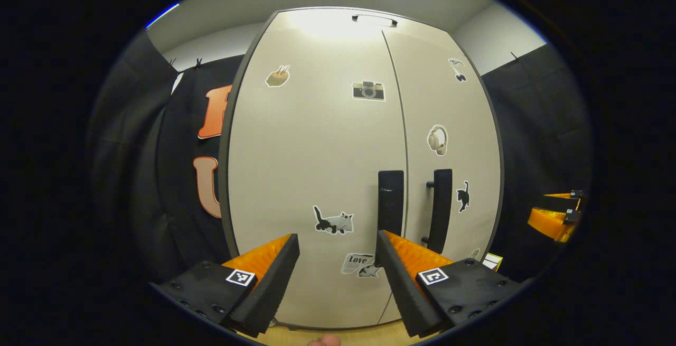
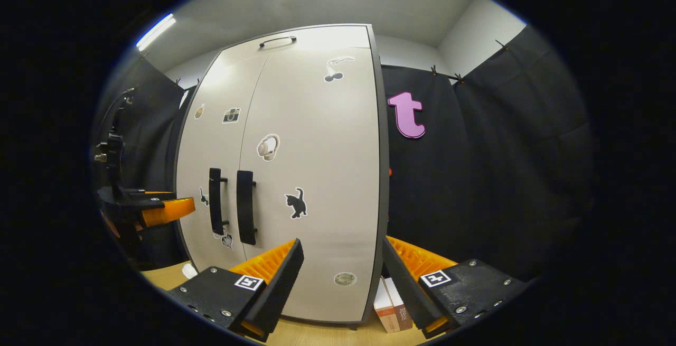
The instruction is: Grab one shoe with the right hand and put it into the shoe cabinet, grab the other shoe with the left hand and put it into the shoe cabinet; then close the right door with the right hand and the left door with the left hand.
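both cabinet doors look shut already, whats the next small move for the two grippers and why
Probably just ease both grippers back from the tall white two-door shoe cabinet. Its left door and right door meet flush at the centre seam, with the two black bar handles side by side. The left gripper and right gripper are open and hold nothing, and no shoe is outside.

Both cameras look forward along their own fingers at the front of the shoe cabinet, doors shut. In the left gripper view we face the left door nearly square on and close, with the right gripper at our right edge. In the right gripper view we stand farther back and off to the cabinet's right, looking obliquely; the left gripper sits at our left edge. We share the two door handles and the stickers.
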Demonstrator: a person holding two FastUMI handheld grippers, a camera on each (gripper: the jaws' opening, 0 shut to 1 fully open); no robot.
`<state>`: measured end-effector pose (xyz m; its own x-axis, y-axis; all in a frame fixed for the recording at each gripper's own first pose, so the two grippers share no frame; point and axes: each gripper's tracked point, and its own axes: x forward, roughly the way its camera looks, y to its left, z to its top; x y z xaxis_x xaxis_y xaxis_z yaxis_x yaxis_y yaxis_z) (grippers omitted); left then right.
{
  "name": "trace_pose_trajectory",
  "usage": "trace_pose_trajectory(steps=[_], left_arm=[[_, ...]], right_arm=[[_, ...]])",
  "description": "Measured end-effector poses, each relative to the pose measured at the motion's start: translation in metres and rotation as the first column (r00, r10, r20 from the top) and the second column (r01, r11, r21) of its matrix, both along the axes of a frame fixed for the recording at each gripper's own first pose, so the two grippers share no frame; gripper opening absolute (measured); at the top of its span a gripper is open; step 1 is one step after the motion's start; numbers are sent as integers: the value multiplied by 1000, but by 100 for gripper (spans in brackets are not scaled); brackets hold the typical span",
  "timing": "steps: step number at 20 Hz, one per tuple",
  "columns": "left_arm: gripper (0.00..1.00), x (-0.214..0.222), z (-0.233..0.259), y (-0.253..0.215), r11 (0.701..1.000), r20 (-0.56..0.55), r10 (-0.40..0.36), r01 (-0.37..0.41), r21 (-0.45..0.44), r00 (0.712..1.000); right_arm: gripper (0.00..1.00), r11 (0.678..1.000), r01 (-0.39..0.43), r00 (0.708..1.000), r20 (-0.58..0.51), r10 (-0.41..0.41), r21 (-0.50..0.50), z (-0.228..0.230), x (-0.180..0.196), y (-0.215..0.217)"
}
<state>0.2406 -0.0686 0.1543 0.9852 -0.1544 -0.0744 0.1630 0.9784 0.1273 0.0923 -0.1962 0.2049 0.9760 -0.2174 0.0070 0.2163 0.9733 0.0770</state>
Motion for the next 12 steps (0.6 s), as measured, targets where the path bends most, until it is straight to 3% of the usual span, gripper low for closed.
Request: trace_pose_trajectory(steps=[2,12], left_arm=[[99,-14,2,7,1000,-3,19,-19,-2,1000],[96,-42,3,48,995,-13,100,-101,-27,995]], right_arm=[[92,1000,-11,1000,-8,11,8,-5,5,6],[92,998,-62,998,22,61,20,10,17,35]])
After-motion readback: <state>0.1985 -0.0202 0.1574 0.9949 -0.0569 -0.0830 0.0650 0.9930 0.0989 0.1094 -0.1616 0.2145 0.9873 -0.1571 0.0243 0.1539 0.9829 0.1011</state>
